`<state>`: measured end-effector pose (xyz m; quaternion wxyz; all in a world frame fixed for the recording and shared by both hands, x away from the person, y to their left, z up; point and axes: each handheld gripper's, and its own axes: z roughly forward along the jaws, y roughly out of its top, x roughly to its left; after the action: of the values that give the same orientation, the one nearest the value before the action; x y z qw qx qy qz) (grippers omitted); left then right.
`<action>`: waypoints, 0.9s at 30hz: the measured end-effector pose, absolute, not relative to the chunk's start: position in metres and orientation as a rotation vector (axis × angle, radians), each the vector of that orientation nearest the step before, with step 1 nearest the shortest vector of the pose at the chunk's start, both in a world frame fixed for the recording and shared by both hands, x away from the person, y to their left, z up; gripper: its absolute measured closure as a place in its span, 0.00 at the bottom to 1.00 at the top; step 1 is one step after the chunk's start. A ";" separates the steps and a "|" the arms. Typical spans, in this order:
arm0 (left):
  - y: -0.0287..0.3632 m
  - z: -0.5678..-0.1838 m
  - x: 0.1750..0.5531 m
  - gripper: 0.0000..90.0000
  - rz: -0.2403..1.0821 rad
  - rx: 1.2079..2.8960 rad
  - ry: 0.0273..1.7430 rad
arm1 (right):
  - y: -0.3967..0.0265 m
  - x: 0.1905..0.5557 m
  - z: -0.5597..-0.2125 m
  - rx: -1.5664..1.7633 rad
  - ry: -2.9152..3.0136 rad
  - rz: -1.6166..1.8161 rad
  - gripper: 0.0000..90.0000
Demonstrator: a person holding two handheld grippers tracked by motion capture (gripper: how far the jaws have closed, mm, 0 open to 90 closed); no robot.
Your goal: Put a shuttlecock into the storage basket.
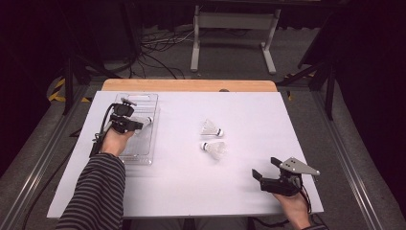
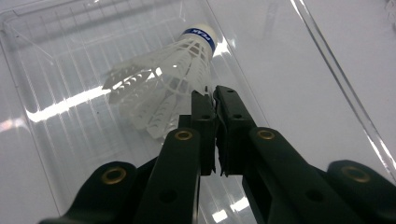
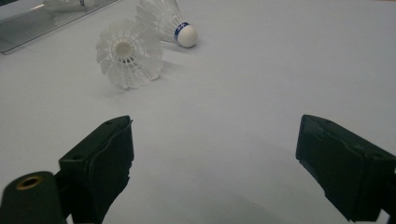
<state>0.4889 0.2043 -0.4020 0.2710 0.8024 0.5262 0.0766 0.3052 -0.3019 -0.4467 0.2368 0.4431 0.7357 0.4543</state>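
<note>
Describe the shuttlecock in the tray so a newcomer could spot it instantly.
Start at the clear plastic tray on the left side of the white table. Inside it lies a white shuttlecock on its side, right at the tip of the left tool, whose jaws are nearly together at its skirt. The other two shuttlecocks lie on bare table, mid-table.

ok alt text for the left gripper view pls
A black hand-held gripper, jaws nearly closed, pinches the skirt edge of a white plastic shuttlecock with a blue-banded cork tip over a clear plastic tray on a white table.
</note>
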 end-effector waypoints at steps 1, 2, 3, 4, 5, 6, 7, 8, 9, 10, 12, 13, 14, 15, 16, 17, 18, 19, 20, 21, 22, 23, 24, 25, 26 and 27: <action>0.204 -0.402 0.489 0.94 0.212 2.158 1.419 | -0.302 0.305 -0.447 1.219 2.016 1.249 0.13; 0.204 -0.402 0.488 0.93 0.215 2.160 1.417 | -0.302 0.305 -0.447 1.220 2.016 1.248 0.13; 0.204 -0.401 0.488 0.91 0.216 2.160 1.419 | -0.302 0.305 -0.447 1.221 2.016 1.248 0.13; 0.204 -0.401 0.488 0.88 0.216 2.159 1.424 | -0.302 0.305 -0.447 1.221 2.016 1.248 0.13; 0.205 -0.401 0.488 0.85 0.214 2.163 1.422 | -0.302 0.305 -0.447 1.219 2.017 1.244 0.13; 0.205 -0.401 0.488 0.81 0.221 2.164 1.427 | -0.302 0.305 -0.447 1.219 2.017 1.243 0.13; 0.204 -0.400 0.487 0.77 0.227 2.168 1.432 | -0.302 0.305 -0.447 1.219 2.017 1.243 0.13; 0.204 -0.400 0.487 0.75 0.232 2.174 1.436 | -0.302 0.305 -0.447 1.218 2.018 1.241 0.13; 0.204 -0.400 0.486 0.72 0.236 2.177 1.438 | -0.302 0.305 -0.447 1.218 2.018 1.242 0.13; 0.204 -0.399 0.486 0.70 0.237 2.179 1.442 | -0.302 0.305 -0.447 1.218 2.018 1.242 0.13; 0.204 -0.398 0.485 0.68 0.233 2.174 1.442 | -0.302 0.305 -0.447 1.218 2.018 1.242 0.13; 0.204 -0.398 0.484 0.67 0.236 2.172 1.439 | -0.302 0.305 -0.447 1.218 2.017 1.242 0.13; 0.204 -0.397 0.484 0.66 0.235 2.168 1.439 | -0.302 0.306 -0.447 1.218 2.017 1.246 0.13; 0.204 -0.396 0.483 0.64 0.232 2.165 1.440 | -0.302 0.306 -0.447 1.220 2.016 1.246 0.13; 0.204 -0.395 0.482 0.63 0.233 2.166 1.436 | -0.302 0.306 -0.447 1.221 2.015 1.246 0.13; 0.203 -0.395 0.482 0.62 0.238 2.161 1.432 | -0.302 0.306 -0.447 1.219 2.017 1.245 0.13; 0.203 -0.394 0.481 0.60 0.231 2.161 1.428 | -0.302 0.305 -0.447 1.220 2.016 1.243 0.13; 0.203 -0.393 0.480 0.59 0.235 2.165 1.420 | -0.302 0.306 -0.447 1.219 2.016 1.246 0.13; 0.203 -0.393 0.479 0.59 0.230 2.161 1.422 | -0.302 0.306 -0.447 1.221 2.015 1.246 0.13; 0.203 -0.392 0.479 0.58 0.228 2.157 1.424 | -0.302 0.306 -0.447 1.220 2.015 1.247 0.13; 0.203 -0.391 0.478 0.58 0.231 2.158 1.422 | -0.302 0.306 -0.447 1.220 2.015 1.247 0.13; 0.203 -0.391 0.478 0.57 0.234 2.155 1.421 | -0.302 0.305 -0.447 1.223 2.014 1.247 0.13; 0.203 -0.391 0.477 0.55 0.226 2.151 1.425 | -0.302 0.305 -0.447 1.222 2.014 1.247 0.13; 0.203 -0.390 0.476 0.54 0.230 2.154 1.419 | -0.302 0.305 -0.447 1.218 2.015 1.244 0.13; 0.203 -0.390 0.476 0.53 0.232 2.158 1.421 | -0.302 0.305 -0.447 1.220 2.015 1.244 0.13; 0.203 -0.389 0.475 0.52 0.233 2.155 1.420 | -0.302 0.305 -0.447 1.218 2.015 1.243 0.13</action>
<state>0.4748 0.2026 -0.3894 0.2717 0.8003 0.5274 0.0864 0.3054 -0.3019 -0.4467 0.2370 0.4445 0.7352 0.4536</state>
